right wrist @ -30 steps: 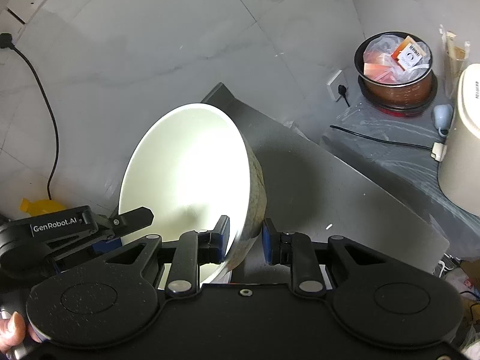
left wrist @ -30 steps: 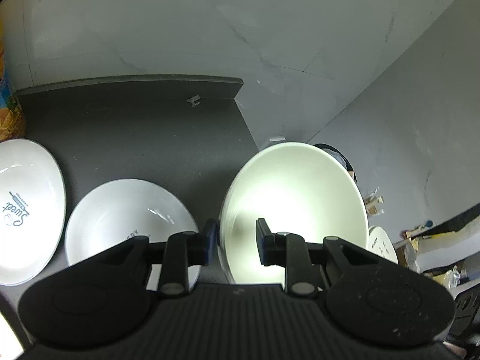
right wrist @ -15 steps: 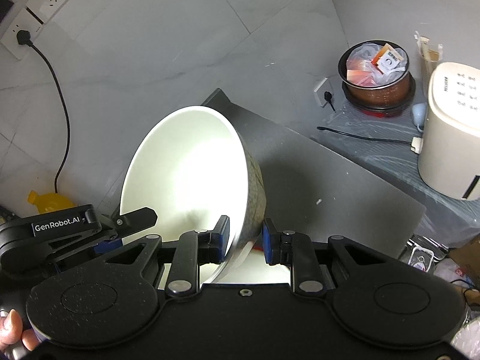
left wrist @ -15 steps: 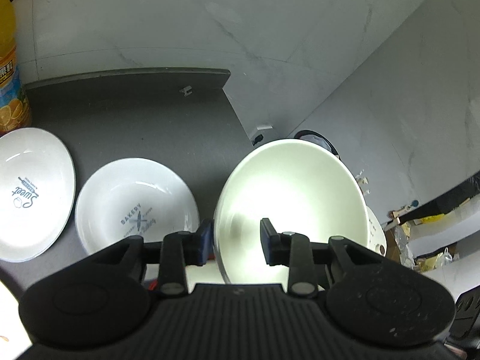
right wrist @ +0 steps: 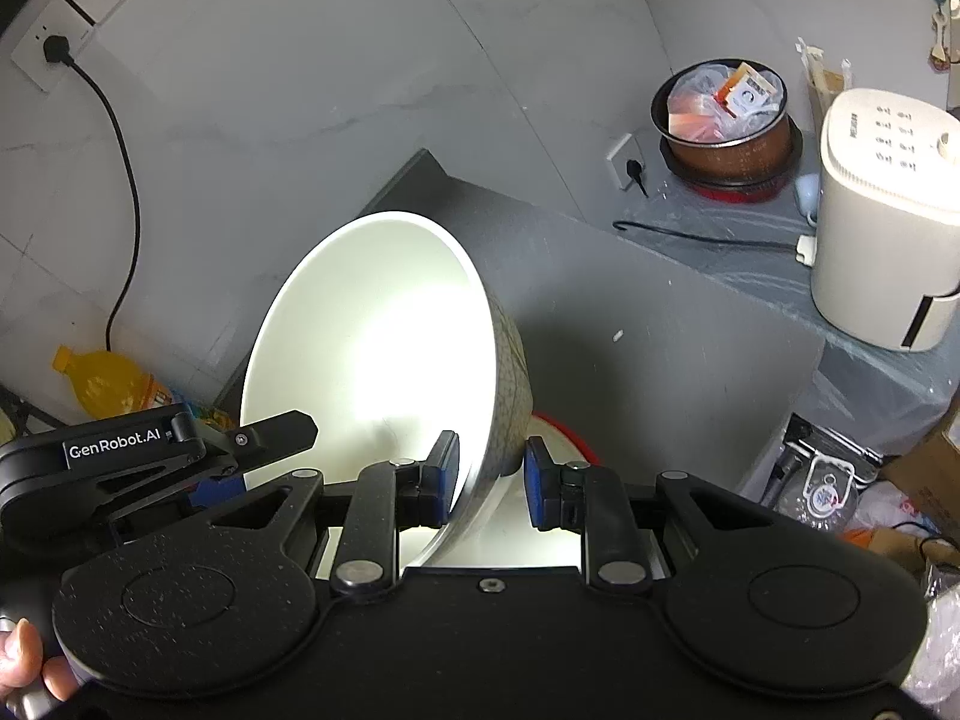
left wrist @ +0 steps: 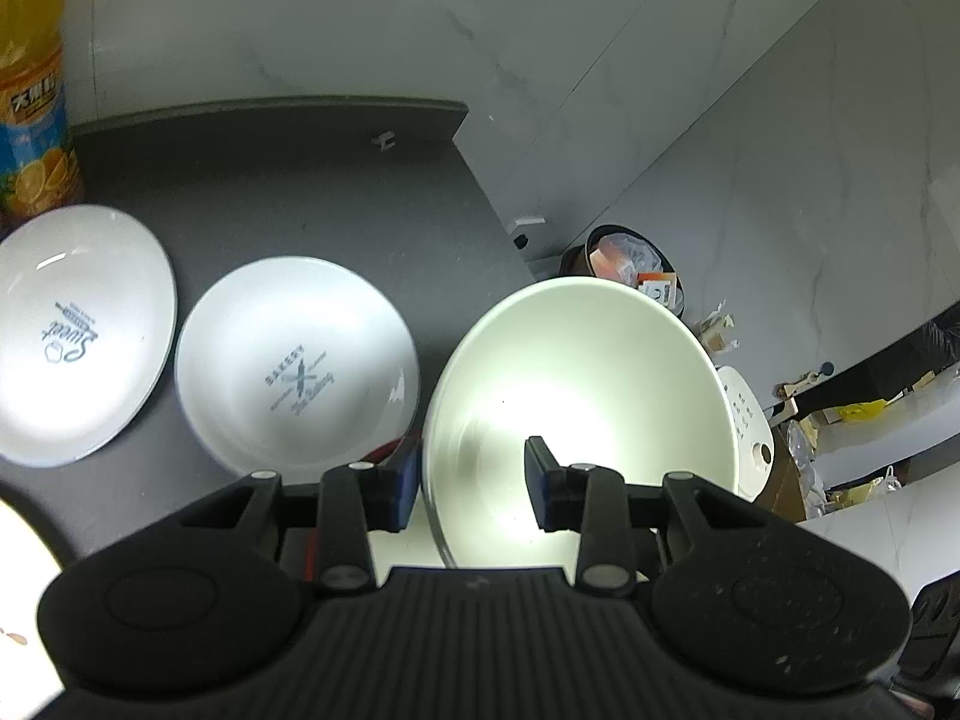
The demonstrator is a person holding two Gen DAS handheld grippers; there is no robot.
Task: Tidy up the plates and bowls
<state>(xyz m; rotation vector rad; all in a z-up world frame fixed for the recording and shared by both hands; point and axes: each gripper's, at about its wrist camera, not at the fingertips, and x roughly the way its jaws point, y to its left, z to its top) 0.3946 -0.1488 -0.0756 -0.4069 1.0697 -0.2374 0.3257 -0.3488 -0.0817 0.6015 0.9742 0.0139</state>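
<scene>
Left wrist view: left tongs (left wrist: pixel 471 492) straddle the near rim of a large white bowl (left wrist: pixel 591 396), which is tilted with its hollow facing the camera. Outer pad sits close against the wall, inner pad stands clear inside the hollow; jaws spread, no squeeze seen. Bowl hangs over the right edge of the dark table (left wrist: pixel 288 192). On the table to the left, two white plates lie flat, just beside each other: the nearer-centre BAKERY plate (left wrist: pixel 297 366) and the far-left Sweet plate (left wrist: pixel 75 336). An orange juice bottle (left wrist: pixel 33 90) stands at the far left. A red-edged thing shows under the tongs, too hidden to tell

Right wrist view: right tongs (right wrist: pixel 491 483) pinch the same bowl's (right wrist: pixel 372 360) opposite rim, one pad inside, one on the speckled outer wall. Left tongs' black body enters from the left. Fingers (right wrist: pixel 24 660) show at the lower left corner. Off the table to the right: a cream appliance (right wrist: pixel 888 216) and a brown pot (right wrist: pixel 729 120) stuffed with packets
</scene>
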